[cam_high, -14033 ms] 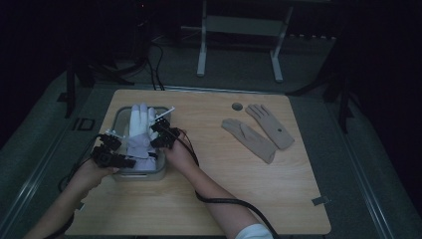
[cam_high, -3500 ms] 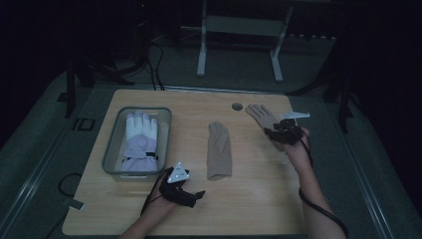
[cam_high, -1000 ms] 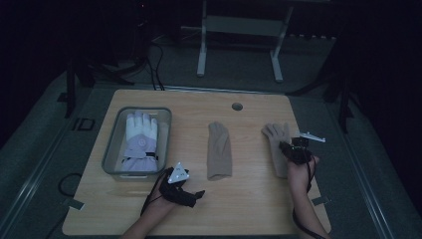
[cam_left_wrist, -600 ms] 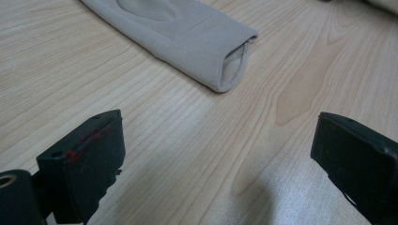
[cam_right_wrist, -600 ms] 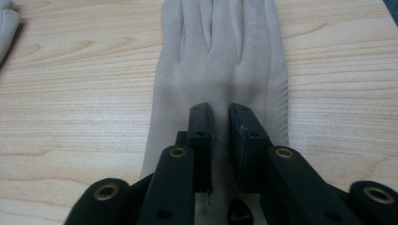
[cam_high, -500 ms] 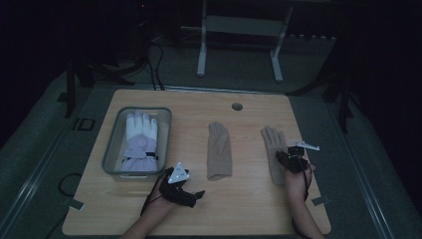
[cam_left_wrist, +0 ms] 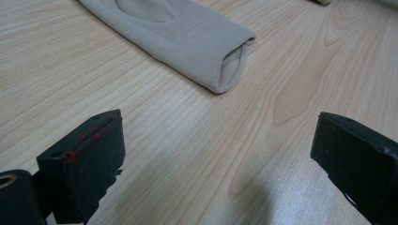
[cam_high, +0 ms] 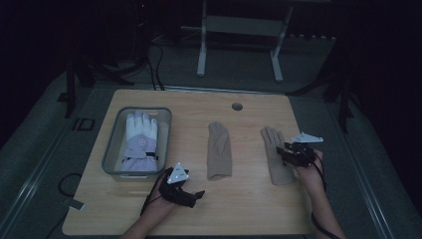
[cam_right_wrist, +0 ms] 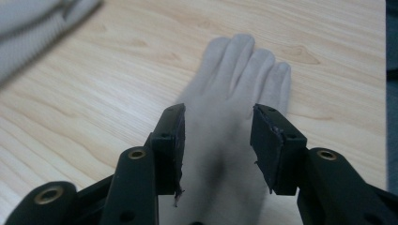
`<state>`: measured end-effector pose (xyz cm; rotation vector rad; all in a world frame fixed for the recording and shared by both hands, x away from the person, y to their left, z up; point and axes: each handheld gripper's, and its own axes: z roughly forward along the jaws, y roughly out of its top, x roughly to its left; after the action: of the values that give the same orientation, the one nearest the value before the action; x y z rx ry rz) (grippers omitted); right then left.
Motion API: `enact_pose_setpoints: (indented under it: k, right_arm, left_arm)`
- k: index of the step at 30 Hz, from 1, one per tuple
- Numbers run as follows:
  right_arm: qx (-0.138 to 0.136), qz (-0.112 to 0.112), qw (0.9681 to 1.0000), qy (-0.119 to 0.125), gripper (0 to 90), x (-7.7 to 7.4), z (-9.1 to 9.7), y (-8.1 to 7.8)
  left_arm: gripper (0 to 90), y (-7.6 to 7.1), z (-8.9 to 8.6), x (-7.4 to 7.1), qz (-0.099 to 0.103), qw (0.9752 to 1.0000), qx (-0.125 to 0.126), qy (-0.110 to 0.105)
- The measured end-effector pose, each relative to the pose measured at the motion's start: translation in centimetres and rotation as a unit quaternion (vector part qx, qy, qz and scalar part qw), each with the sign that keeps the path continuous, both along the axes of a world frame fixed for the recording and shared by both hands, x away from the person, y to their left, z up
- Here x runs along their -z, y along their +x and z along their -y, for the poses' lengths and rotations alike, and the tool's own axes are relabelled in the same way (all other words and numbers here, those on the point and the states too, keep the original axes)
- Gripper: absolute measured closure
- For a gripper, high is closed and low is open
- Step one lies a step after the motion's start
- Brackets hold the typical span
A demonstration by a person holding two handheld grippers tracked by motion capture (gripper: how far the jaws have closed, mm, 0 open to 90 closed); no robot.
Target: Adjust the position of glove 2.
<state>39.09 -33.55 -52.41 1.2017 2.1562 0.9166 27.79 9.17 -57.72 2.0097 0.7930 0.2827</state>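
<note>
Beige glove, right one (cam_high: 274, 155): flat on the wooden table (cam_high: 249, 209), right of centre in the high view, fingers toward the top. Right gripper (cam_high: 294, 155): just over its cuff half; jaws have just been opening, part-spread, pads clear of the fabric. Second beige glove (cam_high: 219, 151): centre of frame, flat. Left gripper (cam_high: 191, 196): lower centre, on bare wood, jaws wide apart, nothing between. White-and-lilac glove (cam_high: 139, 142): in grey bin (cam_high: 110, 149), left of centre.

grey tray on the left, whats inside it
Inside the grey tray lies a white and lilac padded glove, fingers pointing to the table's far edge. Anything beneath that glove is covered, so it cannot be seen.
</note>
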Motion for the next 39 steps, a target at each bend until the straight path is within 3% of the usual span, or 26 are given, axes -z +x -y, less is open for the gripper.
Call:
enact_pose_setpoints:
  k: [3,5,10,13,15,16,17,22,27,30,35,36,38,39]
  right_arm:
    - [-0.013,-0.012,0.9998,-0.002,53.2,0.4,0.4,0.5]
    - [-0.013,-0.033,0.9992,0.017,48.9,1.1,1.0,1.1]
    - [-0.016,-0.062,0.9977,0.022,41.8,2.6,1.3,1.4]
    - [-0.016,-0.044,0.9989,0.002,45.8,2.9,1.0,1.0]
    - [-0.013,-0.036,0.9992,-0.007,55.6,3.0,0.7,0.8]
    - [-0.013,-0.036,0.9992,-0.007,55.6,3.0,0.7,0.8]
    - [-0.003,-0.038,0.9993,-0.001,65.5,3.0,0.2,0.5]
    - [0.050,-0.036,0.9981,0.003,79.0,2.9,-0.6,0.1]
    - [0.084,-0.041,0.9955,0.015,81.6,2.5,-1.1,0.1]
    - [0.088,-0.040,0.9946,0.037,81.6,2.0,-1.4,-0.1]
    - [0.087,-0.035,0.9943,0.050,81.6,0.9,-2.1,-0.2]
    - [0.089,-0.026,0.9941,0.056,81.6,-0.2,-2.6,-0.3]
    - [0.090,-0.023,0.9939,0.060,81.7,-0.5,-2.8,-0.4]
    - [0.089,-0.008,0.9937,0.067,81.6,-1.7,-3.5,-0.7]
  left_arm:
    - [3.7,0.0,0.0,0.0,-0.001,1.0000,-0.001,0.000]
    - [3.7,0.1,0.0,0.0,-0.002,1.0000,0.000,-0.001]
    - [3.7,0.0,0.0,0.0,-0.001,1.0000,0.002,0.001]
    - [3.7,0.0,0.1,0.0,0.001,1.0000,0.001,0.003]
    - [3.7,0.0,0.1,0.0,0.001,1.0000,0.002,0.002]
    - [3.7,0.0,0.1,0.0,0.001,1.0000,0.002,0.002]
    - [3.7,0.0,0.1,0.0,0.002,1.0000,0.002,0.002]
    - [3.7,-0.1,0.1,0.0,0.003,1.0000,0.001,0.003]
    - [3.7,-0.1,0.1,0.0,0.004,1.0000,0.001,0.004]
    - [3.7,-0.1,0.1,0.0,0.003,1.0000,0.001,0.004]
    - [3.7,-0.1,0.0,0.0,0.003,1.0000,-0.001,0.002]
    - [3.7,-0.1,0.1,0.0,0.003,1.0000,0.000,0.003]
    - [3.7,-0.1,0.1,0.0,0.003,1.0000,0.000,0.004]
    - [3.7,-0.1,0.1,0.0,0.003,1.0000,0.000,0.004]
